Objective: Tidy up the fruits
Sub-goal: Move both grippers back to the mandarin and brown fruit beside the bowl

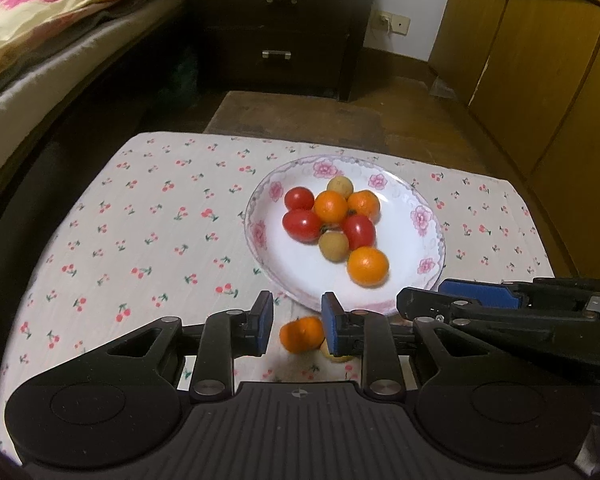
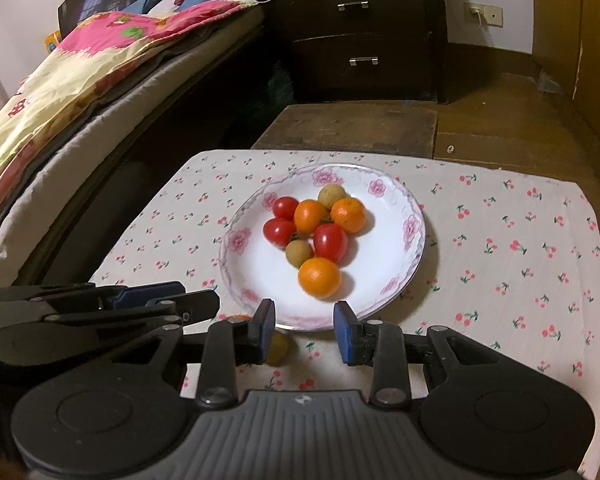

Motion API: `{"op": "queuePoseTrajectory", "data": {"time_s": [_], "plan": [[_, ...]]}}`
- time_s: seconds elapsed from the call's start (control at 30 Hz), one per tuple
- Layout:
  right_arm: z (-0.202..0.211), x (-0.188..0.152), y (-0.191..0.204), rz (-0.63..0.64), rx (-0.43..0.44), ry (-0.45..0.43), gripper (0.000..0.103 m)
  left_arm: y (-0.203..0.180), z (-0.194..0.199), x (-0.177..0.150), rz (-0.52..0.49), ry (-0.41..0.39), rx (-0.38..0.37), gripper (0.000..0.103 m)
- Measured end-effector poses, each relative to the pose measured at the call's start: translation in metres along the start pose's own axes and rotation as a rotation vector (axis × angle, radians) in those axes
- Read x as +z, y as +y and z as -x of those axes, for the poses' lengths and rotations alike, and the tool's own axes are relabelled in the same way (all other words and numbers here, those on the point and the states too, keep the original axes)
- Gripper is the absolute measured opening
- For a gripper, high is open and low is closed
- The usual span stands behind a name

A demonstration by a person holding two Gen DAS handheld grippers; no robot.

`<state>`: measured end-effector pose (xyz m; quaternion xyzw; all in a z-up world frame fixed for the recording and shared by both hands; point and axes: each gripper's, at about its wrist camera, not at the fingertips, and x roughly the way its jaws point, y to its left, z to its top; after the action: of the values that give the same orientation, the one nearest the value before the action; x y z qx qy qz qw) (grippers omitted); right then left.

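A white plate with pink flowers (image 1: 428, 216) (image 2: 414, 220) sits on the cherry-print cloth and holds several small oranges, red tomatoes and brown longans. A loose orange (image 1: 300, 334) lies on the cloth in front of the plate, between the open fingers of my left gripper (image 1: 296, 322). A yellow-brown fruit (image 1: 336, 354) (image 2: 279, 350) lies beside it, by the left finger of my right gripper (image 2: 306, 332), which is open and empty at the plate's near rim. Each gripper shows at the side of the other's view.
The cloth-covered table (image 2: 520, 264) is low. A bed with a colourful quilt (image 2: 80, 80) runs along the left. A dark two-drawer nightstand (image 2: 360, 36) stands behind, and wooden cabinets (image 1: 540, 80) stand on the right.
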<state>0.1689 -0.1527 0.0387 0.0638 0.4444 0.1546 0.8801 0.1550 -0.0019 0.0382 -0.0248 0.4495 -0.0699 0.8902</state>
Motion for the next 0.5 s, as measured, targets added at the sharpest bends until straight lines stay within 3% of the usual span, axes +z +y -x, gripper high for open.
{"op": "queuePoseTrajectory", "data": {"time_s": [0.5], "plan": [[-0.015,-0.020,0.012,0.014,0.026,0.076,0.033,0.027,0.005,-0.016,0.051,0.033,0.005,0.039]]}}
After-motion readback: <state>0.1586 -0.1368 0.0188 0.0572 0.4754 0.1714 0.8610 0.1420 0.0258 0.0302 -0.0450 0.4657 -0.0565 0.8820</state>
